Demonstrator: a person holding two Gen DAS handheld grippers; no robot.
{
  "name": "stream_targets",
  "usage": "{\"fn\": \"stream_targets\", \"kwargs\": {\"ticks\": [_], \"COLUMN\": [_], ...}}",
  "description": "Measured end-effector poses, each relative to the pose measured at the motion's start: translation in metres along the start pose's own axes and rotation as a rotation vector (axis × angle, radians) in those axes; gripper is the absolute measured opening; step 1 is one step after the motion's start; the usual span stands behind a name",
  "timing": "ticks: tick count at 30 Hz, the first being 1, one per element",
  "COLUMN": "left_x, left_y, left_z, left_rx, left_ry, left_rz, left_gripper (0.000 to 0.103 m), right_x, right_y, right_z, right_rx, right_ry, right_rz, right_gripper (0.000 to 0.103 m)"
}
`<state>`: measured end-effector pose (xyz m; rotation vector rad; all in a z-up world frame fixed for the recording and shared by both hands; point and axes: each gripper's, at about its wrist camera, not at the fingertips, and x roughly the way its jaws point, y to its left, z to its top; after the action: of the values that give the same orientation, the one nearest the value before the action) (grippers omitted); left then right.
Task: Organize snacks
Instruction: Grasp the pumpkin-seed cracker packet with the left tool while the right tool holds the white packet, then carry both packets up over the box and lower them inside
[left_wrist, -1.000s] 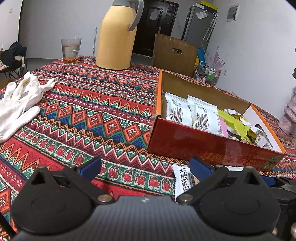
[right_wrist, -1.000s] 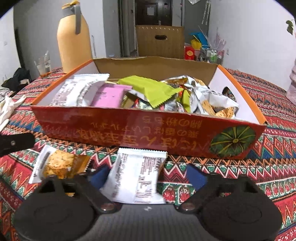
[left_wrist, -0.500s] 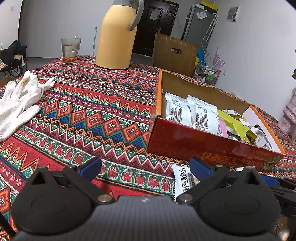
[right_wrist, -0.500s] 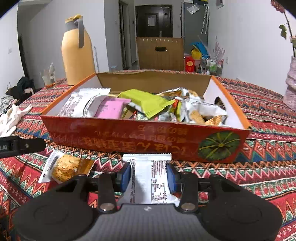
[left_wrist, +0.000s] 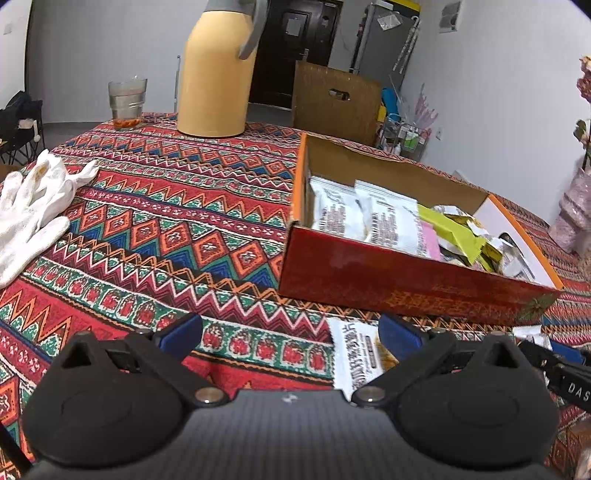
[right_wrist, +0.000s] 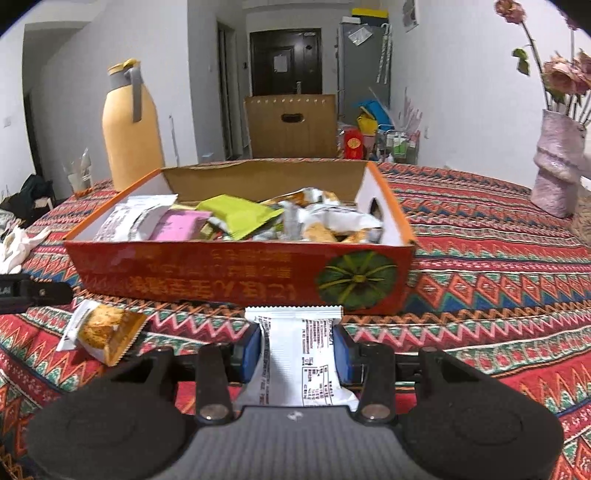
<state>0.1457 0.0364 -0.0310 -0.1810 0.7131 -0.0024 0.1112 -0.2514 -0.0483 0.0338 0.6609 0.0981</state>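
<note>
The right gripper (right_wrist: 297, 356) has its blue pads pinching a white printed snack packet (right_wrist: 299, 354) from both sides; its jaws have just been closing onto that packet, which now sits between them, its crimped top edge just short of the near wall of the red cardboard box (right_wrist: 236, 275). Whether the packet's lower end is clear of the patterned red woven tablecloth (right_wrist: 498, 280) is hard to tell from this angle.

The box stands open on the tablecloth, filled with white, pink, lime-green and silver wrappers. In front of its near wall, toward its left corner, a second packet with an orange biscuit picture (right_wrist: 101, 330) lies flat on the cloth.

The left gripper (left_wrist: 290, 332) has its jaws spread wide with nothing between them, poised over the cloth beside the box's left corner; the biscuit packet lies partly behind its right finger.

Toward the far edge of the table stand a tall yellow thermos jug with a grey handle (left_wrist: 214, 74) and a clear drinking glass (left_wrist: 126, 103). A pair of white cloth gloves (left_wrist: 31, 206) lies near the left edge, and a pale pink textured vase (right_wrist: 554, 162) stands toward the right edge.
</note>
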Motion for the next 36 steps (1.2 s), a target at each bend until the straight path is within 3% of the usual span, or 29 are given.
{"fn": "stream_targets", "kwargs": {"ticks": [8,26,36], "left_x": [-0.003,0.031,0.042], "left_y": [-0.022,-0.063,-0.074], "left_z": [0.001,-0.009,-0.020], "left_rx": [0.045,0.103,0.151], "left_ry": [0.028,0.144,0.128], "left_rz": [0.017,0.068,0.112], "left_gripper": [0.103,0.103,0.103], "right_x": [-0.002,-0.006,-0.007], "right_y": [-0.023,-0.026,-0.025], "right_z": [-0.007,-0.019,-0.020], "right_rx": [0.060,0.090,0.087], "right_ry": [-0.037,-0.110,-0.111], "right_rz": [0.010,0.062,0.063], "right_gripper": [0.041,0.041,0.041]}}
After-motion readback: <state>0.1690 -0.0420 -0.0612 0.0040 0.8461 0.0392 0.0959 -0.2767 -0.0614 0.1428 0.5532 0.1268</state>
